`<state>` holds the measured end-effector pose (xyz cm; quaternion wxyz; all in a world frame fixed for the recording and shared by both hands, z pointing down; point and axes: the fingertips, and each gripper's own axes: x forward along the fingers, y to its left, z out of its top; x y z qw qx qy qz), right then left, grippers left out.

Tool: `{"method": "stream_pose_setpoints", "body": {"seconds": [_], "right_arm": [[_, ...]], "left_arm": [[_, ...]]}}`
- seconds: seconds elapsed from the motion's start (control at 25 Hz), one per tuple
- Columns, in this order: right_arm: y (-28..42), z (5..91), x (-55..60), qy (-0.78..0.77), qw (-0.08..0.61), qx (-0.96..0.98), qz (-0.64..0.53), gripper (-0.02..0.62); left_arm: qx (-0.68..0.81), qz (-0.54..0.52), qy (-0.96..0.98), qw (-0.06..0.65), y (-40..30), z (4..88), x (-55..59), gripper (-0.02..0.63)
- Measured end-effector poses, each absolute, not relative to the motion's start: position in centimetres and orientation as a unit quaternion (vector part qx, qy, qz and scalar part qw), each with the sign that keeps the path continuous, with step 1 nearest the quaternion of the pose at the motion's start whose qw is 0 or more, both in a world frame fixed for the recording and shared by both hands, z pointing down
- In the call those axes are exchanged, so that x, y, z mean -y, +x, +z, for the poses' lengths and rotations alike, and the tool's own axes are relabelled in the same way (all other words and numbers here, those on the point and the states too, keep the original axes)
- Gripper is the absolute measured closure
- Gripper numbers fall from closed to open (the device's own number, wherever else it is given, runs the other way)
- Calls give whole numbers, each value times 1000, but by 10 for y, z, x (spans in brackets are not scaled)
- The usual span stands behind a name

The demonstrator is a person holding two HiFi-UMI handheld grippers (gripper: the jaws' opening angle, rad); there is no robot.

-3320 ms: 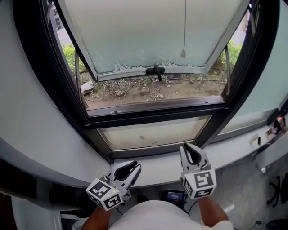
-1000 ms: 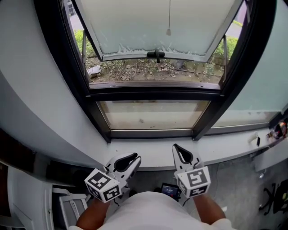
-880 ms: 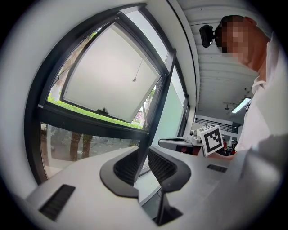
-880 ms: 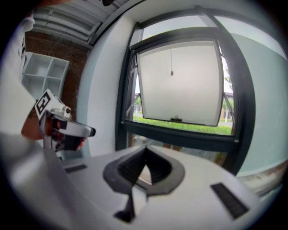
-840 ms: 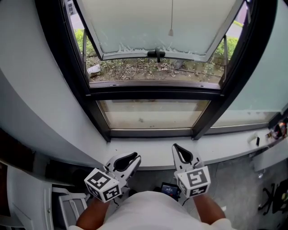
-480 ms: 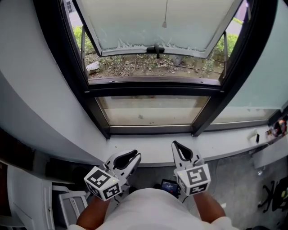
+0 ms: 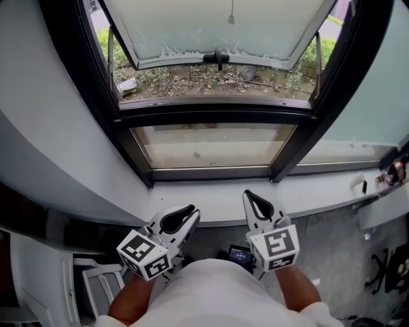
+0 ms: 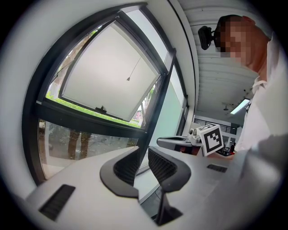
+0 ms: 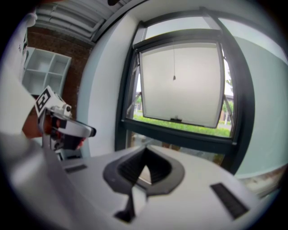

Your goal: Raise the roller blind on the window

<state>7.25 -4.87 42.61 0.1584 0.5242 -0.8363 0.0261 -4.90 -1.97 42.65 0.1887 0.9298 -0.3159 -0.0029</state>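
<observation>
While facing the dark-framed window (image 7: 211,117), holds both tools low, close to the body and just short of the white sill (image 7: 211,205). Carries the left gripper (image 7: 193,213) with its jaws a modest way apart and nothing between the ribbed pads, only open air and the window beyond. Carries the right gripper (image 7: 246,193) just to the right of it, not touching it, jaws closed tip to tip on nothing. Aims both up toward the glass. Looks past them to the fixed lower pane (image 7: 211,145) and, above it, the frosted sash (image 7: 211,29) tilted outward over weedy ground (image 7: 192,80). Finds the roller-blind pull cord (image 7: 231,19), with its small end knob, hanging in front of that sash, well above both grippers and untouched.
</observation>
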Motion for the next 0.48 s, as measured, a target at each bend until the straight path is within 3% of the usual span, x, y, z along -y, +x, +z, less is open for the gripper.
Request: {"method": "stream_pose_setpoints", "body": {"seconds": [0.48], "right_arm": [[74,428,49,522,161,837,26,574]], "left_arm": [[314,-1,931,188,-44,426,21,525]]}}
